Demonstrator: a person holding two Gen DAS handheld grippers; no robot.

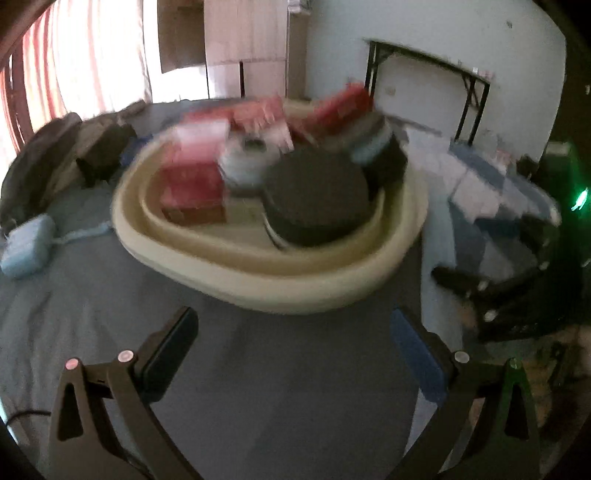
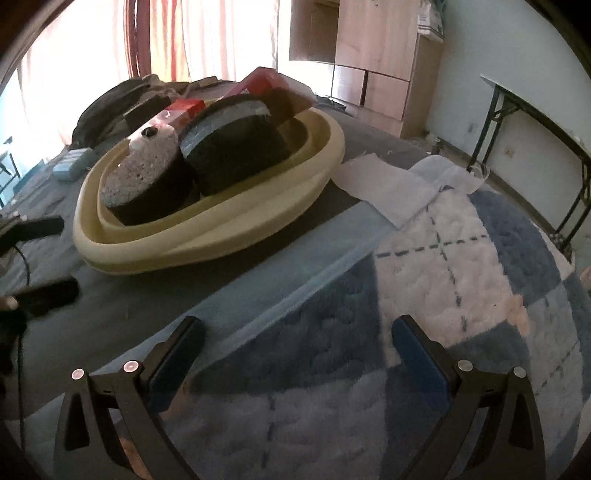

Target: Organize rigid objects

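Grey bedding point(image 1: 258, 369) spreads beneath both of my tools, with bright striped curtains point(image 2: 177, 33) at twelve o'clock and a folding table point(image 2: 535, 110) against the wall toward two o'clock. My left gripper point(image 1: 293, 354) hangs over bare grey sheet, its jaws spread wide with nothing between them; this view is smeared by blur. At its twelve o'clock sits the cream basin point(image 1: 266, 280), holding red boxes point(image 1: 192, 184) toward eleven o'clock, a pale round object point(image 1: 247, 158) behind them, and a dark round container point(image 1: 317, 195) at the near right side. A light blue pouch point(image 1: 27, 247) lies on the bed at nine o'clock. My right gripper point(image 2: 295, 354) hovers over a blue and white checked blanket point(image 2: 443, 280), jaws likewise spread and empty. From here the basin point(image 2: 207, 251) lies at eleven o'clock, two dark round containers point(image 2: 232, 147) side by side inside it, the left one pale and speckled on top. A white cloth point(image 2: 388, 188) lies just right of the basin.
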